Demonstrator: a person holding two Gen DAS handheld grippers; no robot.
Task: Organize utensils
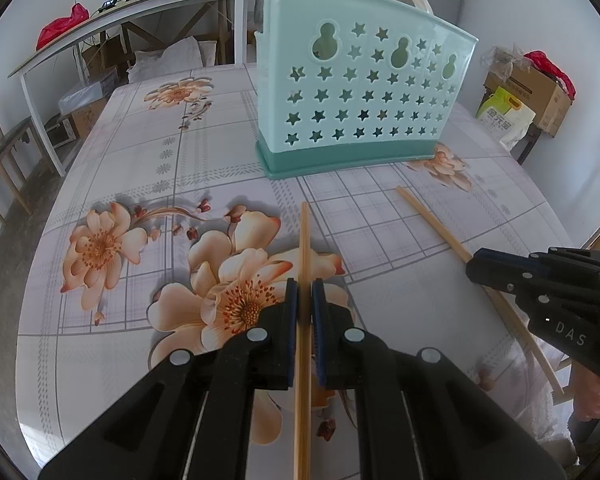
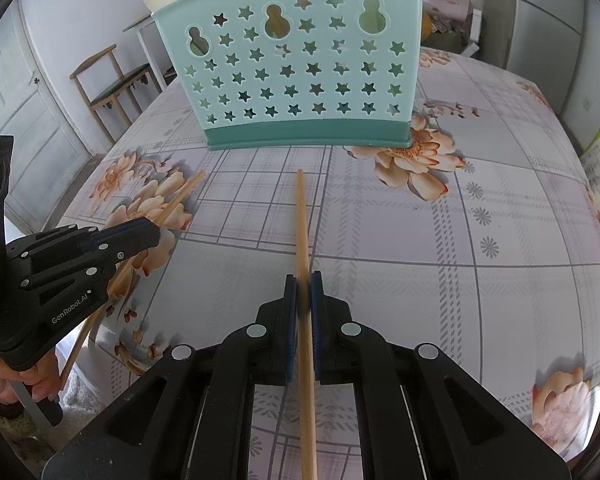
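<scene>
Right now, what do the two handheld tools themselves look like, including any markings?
Both are matte black plastic with two flat fingers faced in dark blue pads and round silver pivot pins. The left tool carries white "GenRobot.AI" lettering on its side; the right tool shows white letters "DAS". No cables or sleeves are visible.

light: bright, even daylight | shadows: soft, faint | focus: sharp | edges: heavy fisheye bend, black vignette corners

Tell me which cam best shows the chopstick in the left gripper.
Left wrist view: the left gripper is shut on the left chopstick, which runs down the frame's centre toward the teal utensil holder. The right wrist view shows only its tip past the gripper and a stretch below.
</scene>
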